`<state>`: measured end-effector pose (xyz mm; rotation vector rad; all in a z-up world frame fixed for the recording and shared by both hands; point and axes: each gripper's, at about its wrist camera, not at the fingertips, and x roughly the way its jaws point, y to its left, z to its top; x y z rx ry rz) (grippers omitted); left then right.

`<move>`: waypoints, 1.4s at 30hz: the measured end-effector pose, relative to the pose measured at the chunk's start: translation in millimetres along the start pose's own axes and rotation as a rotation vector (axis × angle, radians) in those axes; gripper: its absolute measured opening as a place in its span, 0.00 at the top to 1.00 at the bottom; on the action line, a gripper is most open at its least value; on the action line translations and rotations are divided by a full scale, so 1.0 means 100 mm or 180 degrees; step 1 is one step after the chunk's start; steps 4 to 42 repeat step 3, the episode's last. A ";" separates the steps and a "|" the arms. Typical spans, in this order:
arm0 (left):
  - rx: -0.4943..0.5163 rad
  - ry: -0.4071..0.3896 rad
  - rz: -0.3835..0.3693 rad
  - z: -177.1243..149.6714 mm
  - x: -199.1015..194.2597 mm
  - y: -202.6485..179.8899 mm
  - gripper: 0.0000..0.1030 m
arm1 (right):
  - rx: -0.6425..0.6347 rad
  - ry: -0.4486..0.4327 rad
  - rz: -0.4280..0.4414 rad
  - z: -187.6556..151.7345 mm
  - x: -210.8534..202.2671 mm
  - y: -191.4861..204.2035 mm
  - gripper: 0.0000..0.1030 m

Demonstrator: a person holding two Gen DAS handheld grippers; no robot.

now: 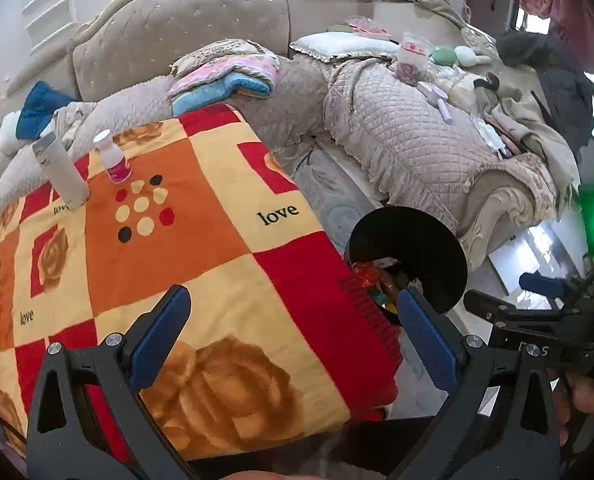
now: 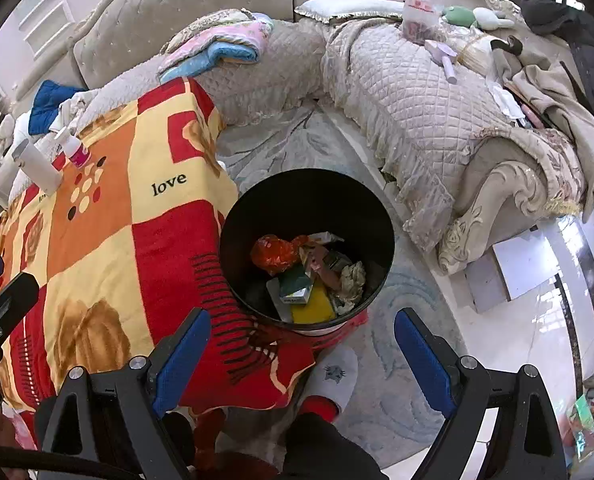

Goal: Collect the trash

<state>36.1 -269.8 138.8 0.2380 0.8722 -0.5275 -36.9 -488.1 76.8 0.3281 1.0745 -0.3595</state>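
Observation:
A round black bin (image 2: 377, 216) stands on the floor beside the table and holds several pieces of trash: an orange wrapper (image 2: 275, 254), a small green box (image 2: 295, 288), a yellow piece (image 2: 313, 309) and crumpled paper (image 2: 351, 280). My right gripper (image 2: 303, 350) hangs open above the bin's near rim with nothing between its blue pads. My left gripper (image 1: 295, 330) is open too, over the table's patterned blanket (image 1: 201, 232), and nothing is between its fingers. From the left wrist view the bin (image 1: 417, 248) shows past the table edge.
A white tube (image 1: 63, 170) and a small pink-labelled bottle (image 1: 113, 158) stand at the blanket's far corner. A quilted sofa (image 2: 409, 120) strewn with clothes and small items wraps around behind. A white slipper (image 2: 335, 374) on a person's foot rests near the bin.

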 end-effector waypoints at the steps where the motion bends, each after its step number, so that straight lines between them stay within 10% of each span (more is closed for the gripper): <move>1: -0.0001 -0.0030 0.0029 -0.01 -0.01 0.00 0.00 | -0.0002 0.0004 0.0004 -0.01 0.01 0.00 0.11; 42: 0.0038 -0.0077 0.0024 -0.03 -0.01 0.00 0.00 | -0.0008 0.0012 0.0006 -0.02 0.02 0.01 0.11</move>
